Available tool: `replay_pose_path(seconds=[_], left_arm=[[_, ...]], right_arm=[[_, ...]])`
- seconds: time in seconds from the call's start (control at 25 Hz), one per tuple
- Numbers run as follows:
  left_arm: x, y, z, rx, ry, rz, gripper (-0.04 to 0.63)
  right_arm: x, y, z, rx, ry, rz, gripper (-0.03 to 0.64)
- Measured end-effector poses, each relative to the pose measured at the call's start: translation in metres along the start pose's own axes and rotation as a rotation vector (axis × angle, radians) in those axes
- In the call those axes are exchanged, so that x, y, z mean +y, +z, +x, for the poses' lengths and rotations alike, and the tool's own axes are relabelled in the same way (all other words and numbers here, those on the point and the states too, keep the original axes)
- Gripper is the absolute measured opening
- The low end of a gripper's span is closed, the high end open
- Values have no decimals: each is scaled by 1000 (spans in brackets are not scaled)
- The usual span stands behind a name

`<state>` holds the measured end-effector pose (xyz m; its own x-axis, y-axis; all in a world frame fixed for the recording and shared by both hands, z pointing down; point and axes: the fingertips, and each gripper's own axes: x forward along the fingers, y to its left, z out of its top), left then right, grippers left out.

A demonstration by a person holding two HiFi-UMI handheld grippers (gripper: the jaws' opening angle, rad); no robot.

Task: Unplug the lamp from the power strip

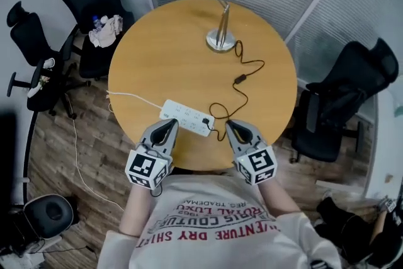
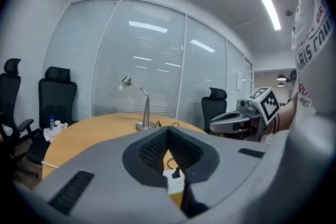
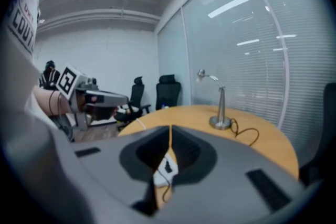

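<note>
On round wood table (image 1: 157,53): white oblong strip (image 1: 186,118), black plug (image 1: 207,122); L gripper (image 1: 170,123), R gripper (image 1: 229,125) closed, empty.

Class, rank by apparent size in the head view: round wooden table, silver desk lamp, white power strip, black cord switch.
1. round wooden table
2. silver desk lamp and white power strip: too alike to rank
3. black cord switch, smallest

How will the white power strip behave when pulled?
The white plastic power strip probably slides: it lies loose on the smooth round wooden table. Likely light, so it may lift with the black plug. Its thin white cord looks floppy.
</note>
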<state>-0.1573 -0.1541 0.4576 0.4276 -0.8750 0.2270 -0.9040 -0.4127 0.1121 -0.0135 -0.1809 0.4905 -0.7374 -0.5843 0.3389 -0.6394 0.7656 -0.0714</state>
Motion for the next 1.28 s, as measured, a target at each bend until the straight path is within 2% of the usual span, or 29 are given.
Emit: replay_pose_path(seconds=[0.2, 0.48, 0.6, 0.84, 1.08, 1.28], left_arm=[[27, -20, 17, 74, -133, 21, 28], [32, -71, 45, 221, -315, 60, 28], [32, -96, 57, 277, -351, 74, 28], [21, -141, 85, 409, -386, 76, 28], [14, -193, 102, 568, -419, 185, 28], [16, -210, 110, 614, -403, 212, 28]], right_arm=[[12, -12, 23, 54, -87, 70, 31], [22, -46, 50, 200, -169, 138, 39], [29, -65, 59, 291, -151, 137, 131], [24, -98, 74, 473, -107, 32, 170], [22, -130, 94, 665, -8, -75, 172], [18, -148, 107, 781, 42, -199, 172]])
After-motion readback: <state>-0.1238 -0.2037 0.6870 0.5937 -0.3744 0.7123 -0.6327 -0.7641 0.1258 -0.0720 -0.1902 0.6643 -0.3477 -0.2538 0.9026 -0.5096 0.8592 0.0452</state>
